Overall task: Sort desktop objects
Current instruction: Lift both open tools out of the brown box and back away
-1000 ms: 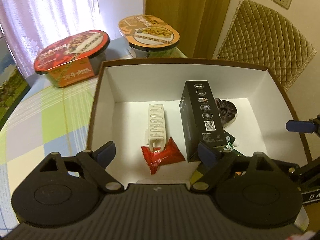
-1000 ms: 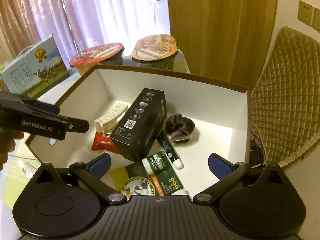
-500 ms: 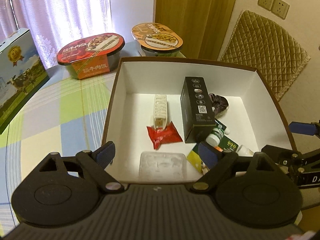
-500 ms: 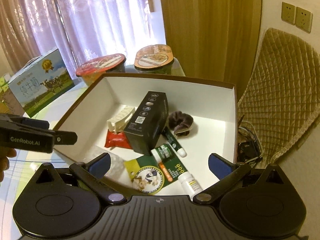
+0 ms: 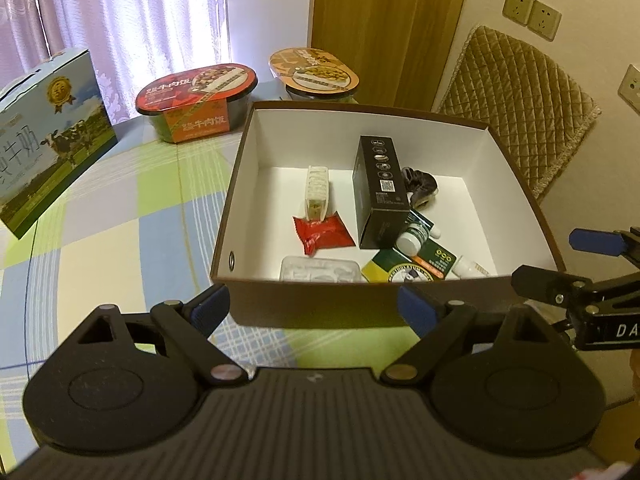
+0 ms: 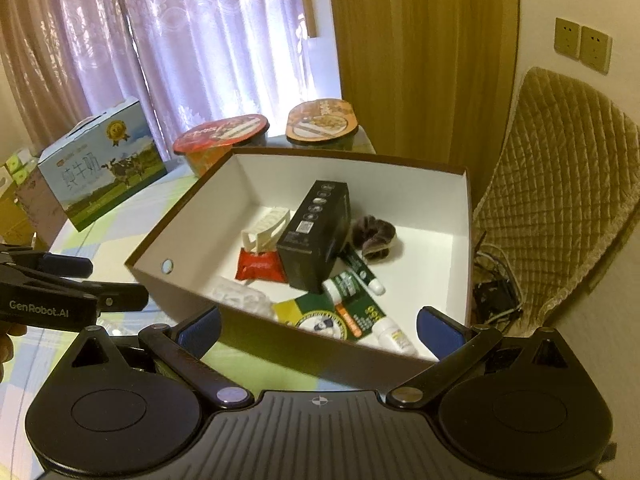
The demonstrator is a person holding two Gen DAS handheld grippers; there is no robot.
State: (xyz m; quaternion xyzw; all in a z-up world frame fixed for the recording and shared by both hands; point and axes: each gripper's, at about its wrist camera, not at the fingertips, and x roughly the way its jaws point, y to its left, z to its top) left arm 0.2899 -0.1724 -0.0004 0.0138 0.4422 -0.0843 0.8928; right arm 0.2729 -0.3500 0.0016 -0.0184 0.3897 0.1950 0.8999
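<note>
Box [image 5: 400,312], brown outside and white inside, sits on the checked tablecloth [image 5: 120,216]. Inside: black carton [image 5: 380,196] near centre, white ribbed piece [image 5: 316,192] to its left with its end touching a red sachet [image 5: 322,234], dark scrunchie [image 6: 376,236] to its right, clear plastic tray [image 5: 318,270] and green packet [image 5: 416,266] by the near wall. Left gripper [image 5: 316,312] and right gripper [image 6: 318,328]: both spread wide, nothing between the pads, both on the near side of the box. 2 sealed meal bowls [image 5: 196,100] stand beyond the box.

Checked table [image 5: 120,232]: brown box [image 5: 320,304], meal tubs [image 5: 196,100], milk carton [image 5: 44,140].
</note>
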